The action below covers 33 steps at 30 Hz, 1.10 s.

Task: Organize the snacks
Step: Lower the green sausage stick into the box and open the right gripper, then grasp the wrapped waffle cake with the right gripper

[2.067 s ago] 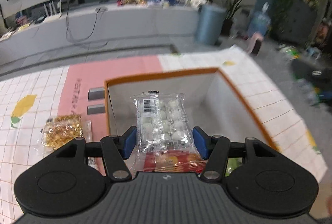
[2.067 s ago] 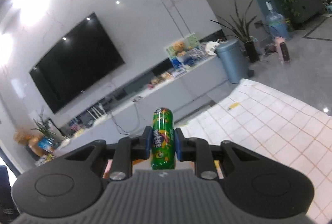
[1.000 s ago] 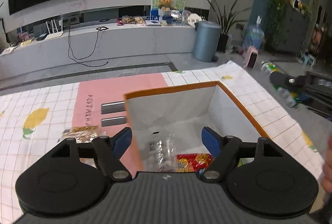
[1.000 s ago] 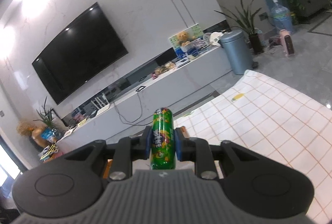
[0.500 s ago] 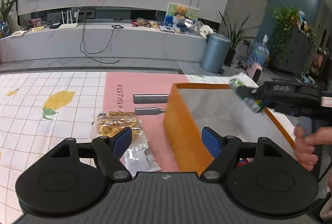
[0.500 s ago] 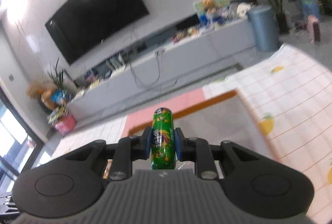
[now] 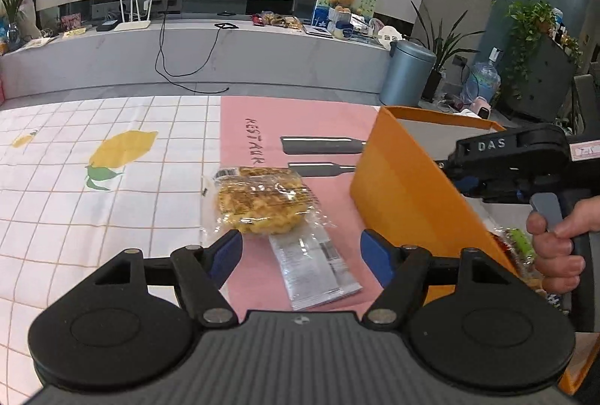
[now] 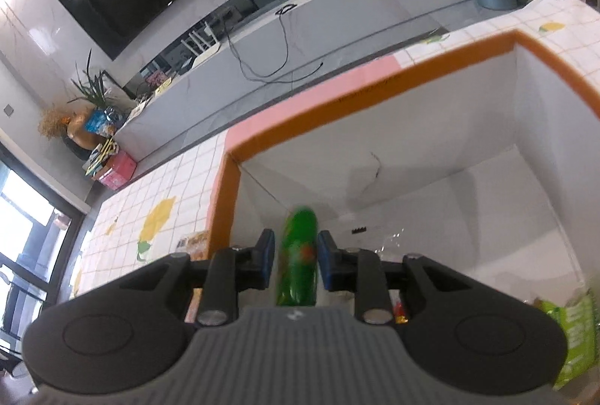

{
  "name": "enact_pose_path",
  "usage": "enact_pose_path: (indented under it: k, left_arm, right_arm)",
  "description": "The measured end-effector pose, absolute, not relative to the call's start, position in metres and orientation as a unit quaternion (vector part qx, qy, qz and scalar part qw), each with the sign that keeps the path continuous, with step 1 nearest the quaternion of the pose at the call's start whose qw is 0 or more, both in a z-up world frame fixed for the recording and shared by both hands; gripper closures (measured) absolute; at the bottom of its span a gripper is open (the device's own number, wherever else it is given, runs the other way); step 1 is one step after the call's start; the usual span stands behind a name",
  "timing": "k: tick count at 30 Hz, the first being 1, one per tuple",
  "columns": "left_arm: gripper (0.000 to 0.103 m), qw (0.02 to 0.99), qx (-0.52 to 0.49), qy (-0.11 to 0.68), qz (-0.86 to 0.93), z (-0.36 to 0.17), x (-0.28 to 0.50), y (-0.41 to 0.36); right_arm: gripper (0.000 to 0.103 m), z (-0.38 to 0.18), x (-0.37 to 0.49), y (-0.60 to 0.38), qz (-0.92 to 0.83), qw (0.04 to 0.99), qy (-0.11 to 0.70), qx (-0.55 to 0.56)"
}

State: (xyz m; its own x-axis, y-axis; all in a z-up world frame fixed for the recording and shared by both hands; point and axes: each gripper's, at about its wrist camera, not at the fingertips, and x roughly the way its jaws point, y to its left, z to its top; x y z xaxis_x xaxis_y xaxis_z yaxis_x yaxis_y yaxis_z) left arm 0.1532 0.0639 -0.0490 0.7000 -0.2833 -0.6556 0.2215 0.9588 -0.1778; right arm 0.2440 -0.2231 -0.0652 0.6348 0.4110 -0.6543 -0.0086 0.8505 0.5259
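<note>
In the left wrist view my left gripper hangs low over the pink mat with its jaws wide and closing. Nothing is gripped. A yellow snack in a clear wrapper and a silver sachet lie on the mat between and ahead of its fingers. The orange box stands to the right. In the right wrist view my right gripper points down into the box. Its jaws are opening, and the blurred green tube slips down between pads that no longer press on it.
A person's hand holds the right gripper's handle over the box. Inside the box lie a green packet, a clear packet and a red one. White checked cloth with lemon prints spreads to the left.
My left gripper has dropped the clear bag into the box, then swung left and down over the packets on the mat. My right gripper tipped down over the box and loosened on the green tube.
</note>
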Motion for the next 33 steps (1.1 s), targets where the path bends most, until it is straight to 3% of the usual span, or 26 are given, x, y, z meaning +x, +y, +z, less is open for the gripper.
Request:
enact_pose_path:
  k: [6,21,26,31,33]
  left_arm:
    - [0.018,0.916,-0.045,0.375,-0.133,-0.054,0.154,0.070]
    - [0.018,0.911,-0.078,0.389,-0.113,-0.041,0.146,0.083]
    - [0.018,0.906,-0.108,0.393,-0.115,-0.033,0.142,0.095]
    - [0.017,0.906,-0.117,0.393,-0.103,-0.026,0.141,0.106]
    - [0.016,0.908,-0.120,0.392,-0.089,-0.025,0.141,0.114]
  right_arm:
    - [0.069,-0.062,0.238,-0.229,0.112,0.879,0.396,0.242]
    - [0.063,-0.032,0.212,-0.226,0.105,0.912,0.336,0.210]
    - [0.062,-0.013,0.189,-0.215,0.108,0.942,0.274,0.161]
    - [0.055,0.009,0.163,-0.208,0.096,0.952,0.240,0.166]
    - [0.046,0.019,0.147,-0.199,0.075,0.957,0.220,0.170]
